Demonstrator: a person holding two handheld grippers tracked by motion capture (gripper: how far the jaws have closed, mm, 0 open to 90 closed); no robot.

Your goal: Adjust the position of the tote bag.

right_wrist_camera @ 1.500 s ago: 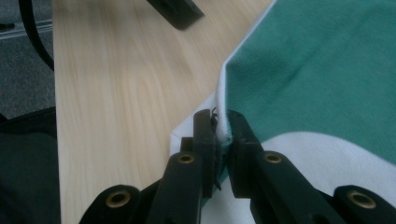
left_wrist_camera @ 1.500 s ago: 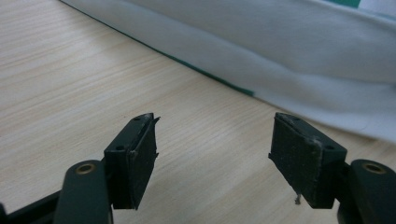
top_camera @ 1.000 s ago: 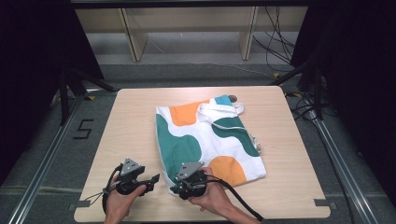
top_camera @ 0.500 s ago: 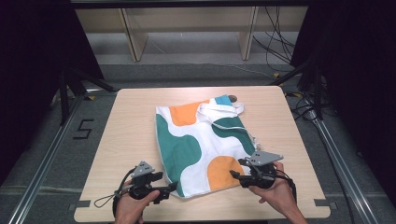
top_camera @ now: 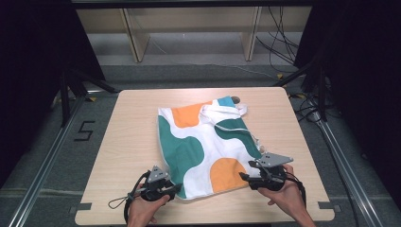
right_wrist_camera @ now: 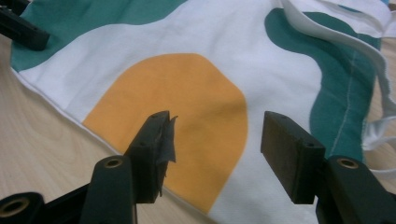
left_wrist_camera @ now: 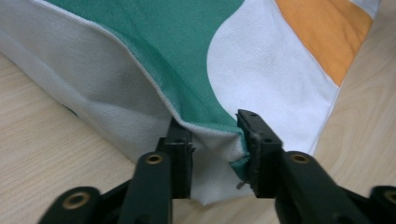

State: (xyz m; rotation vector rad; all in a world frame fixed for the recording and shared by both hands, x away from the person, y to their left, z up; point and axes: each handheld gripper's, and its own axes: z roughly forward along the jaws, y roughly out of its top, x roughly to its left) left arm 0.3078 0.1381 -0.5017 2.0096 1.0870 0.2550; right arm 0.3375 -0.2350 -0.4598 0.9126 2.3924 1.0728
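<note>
Cloth bag (top_camera: 203, 146), white with green and orange patches, lies flat across the middle of the wooden table (top_camera: 123, 142), its handles toward the far edge. The left gripper (left_wrist_camera: 214, 154) has just closed its 2 jaws, pinching the bag's near left corner. The right gripper (right_wrist_camera: 215, 154), jaws just widened and apart, hovers over the orange patch at the near right corner.

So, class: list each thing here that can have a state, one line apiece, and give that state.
Cloth bag: flat on the table, near left corner bunched, handles loose at its far end.
Left gripper: jaws have just been closing, pinching the bag's corner.
Right gripper: jaws have been opening, wide apart over the orange patch, gripping nothing.
</note>
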